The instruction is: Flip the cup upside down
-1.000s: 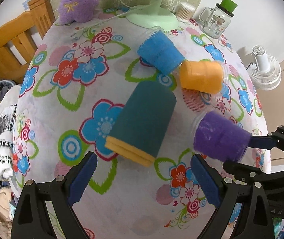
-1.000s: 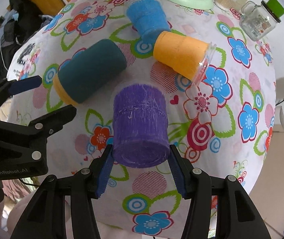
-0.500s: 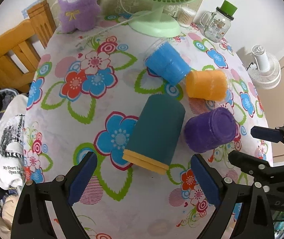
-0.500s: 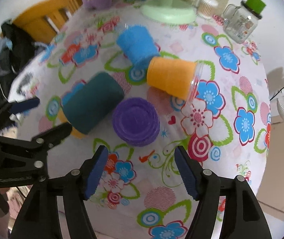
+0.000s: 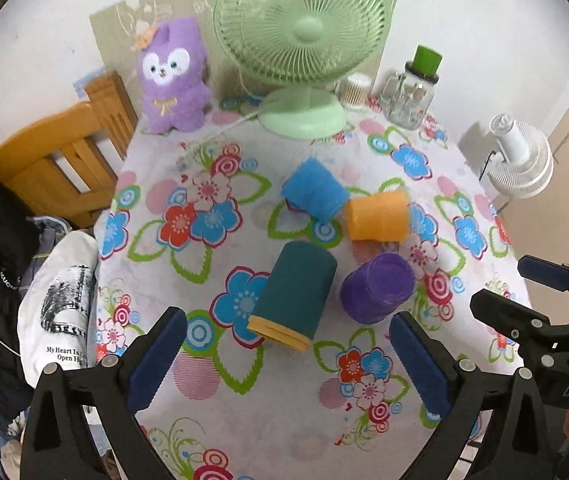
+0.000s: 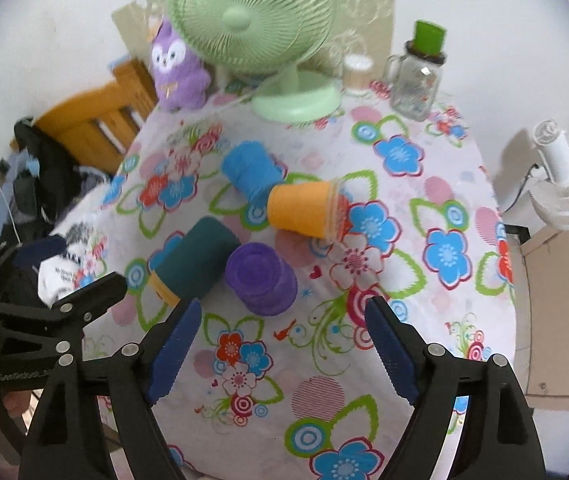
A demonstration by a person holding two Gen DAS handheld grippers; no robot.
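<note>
A purple cup [image 5: 376, 292] stands upside down, base up, on the flowered tablecloth; it also shows in the right wrist view [image 6: 262, 278]. A dark teal cup with a yellow rim [image 5: 294, 294] [image 6: 190, 262] lies on its side just left of it. A blue cup [image 5: 314, 190] [image 6: 250, 174] and an orange cup [image 5: 378, 216] [image 6: 304, 210] lie on their sides farther back, touching. My left gripper [image 5: 284, 364] is open and empty, near the teal cup. My right gripper [image 6: 280, 344] is open and empty, pulled back from the purple cup.
A green table fan [image 5: 300, 32], a purple plush toy [image 5: 172, 76], a glass jar with a green lid [image 5: 410, 94] and a small round container [image 5: 354, 88] stand at the back of the table. A wooden chair [image 5: 60, 164] is left; a white fan [image 5: 522, 160] right.
My right gripper, shut on the purple cup a second ago, set it base up, opened and drew back. Both grippers have risen away from the table.
</note>
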